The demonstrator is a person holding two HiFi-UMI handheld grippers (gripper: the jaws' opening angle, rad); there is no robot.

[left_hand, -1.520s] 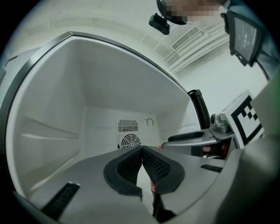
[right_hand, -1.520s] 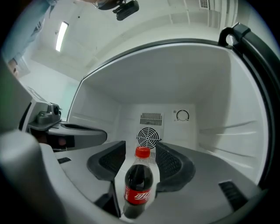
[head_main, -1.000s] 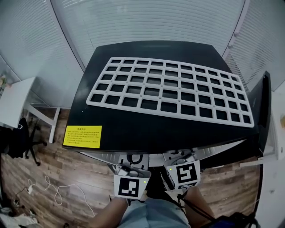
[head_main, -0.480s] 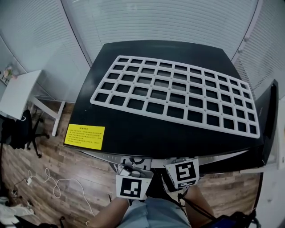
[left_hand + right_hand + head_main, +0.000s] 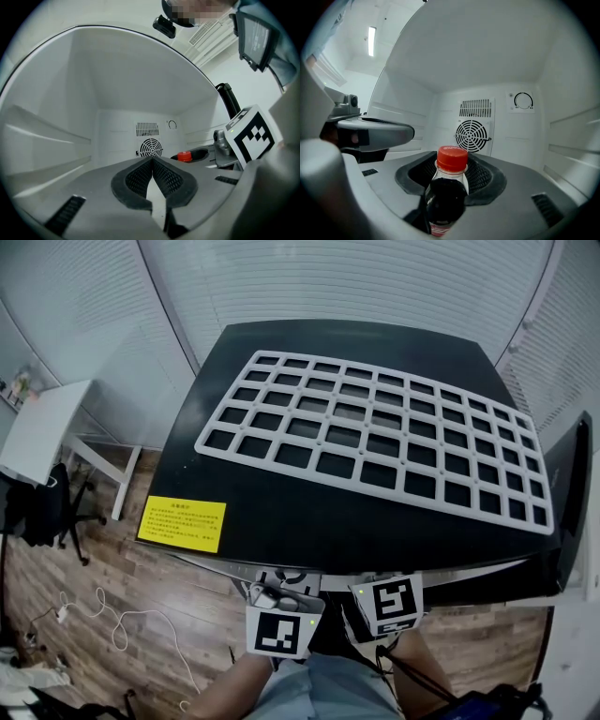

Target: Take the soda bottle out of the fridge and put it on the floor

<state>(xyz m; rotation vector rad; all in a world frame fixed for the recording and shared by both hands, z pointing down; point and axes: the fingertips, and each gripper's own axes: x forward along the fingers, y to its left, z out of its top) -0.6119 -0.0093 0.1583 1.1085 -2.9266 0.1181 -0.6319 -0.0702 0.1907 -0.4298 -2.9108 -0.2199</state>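
The soda bottle [image 5: 447, 197], dark with a red cap, stands upright inside the white fridge. My right gripper [image 5: 452, 176] has a jaw on each side of its neck. The jaws are closing, and a little room still shows between the pads and the bottle. In the left gripper view only the bottle's red cap [image 5: 184, 156] shows, to the right. My left gripper [image 5: 152, 160] is shut and empty, its tips meeting, just left of the right one. From the head view, both grippers [image 5: 281, 615] [image 5: 384, 601] reach under the fridge's black top [image 5: 309, 512], which hides the bottle.
A white grid rack [image 5: 375, 442] lies on the fridge top, with a yellow label [image 5: 182, 524] at its front left corner. A round fan grille [image 5: 472, 135] and a dial [image 5: 523, 100] sit on the back wall. Wooden floor [image 5: 112, 606] with a white cable lies left.
The head view has shifted slightly, so the fridge top sits a bit further right and lower. Both grippers stay at the fridge's front edge.
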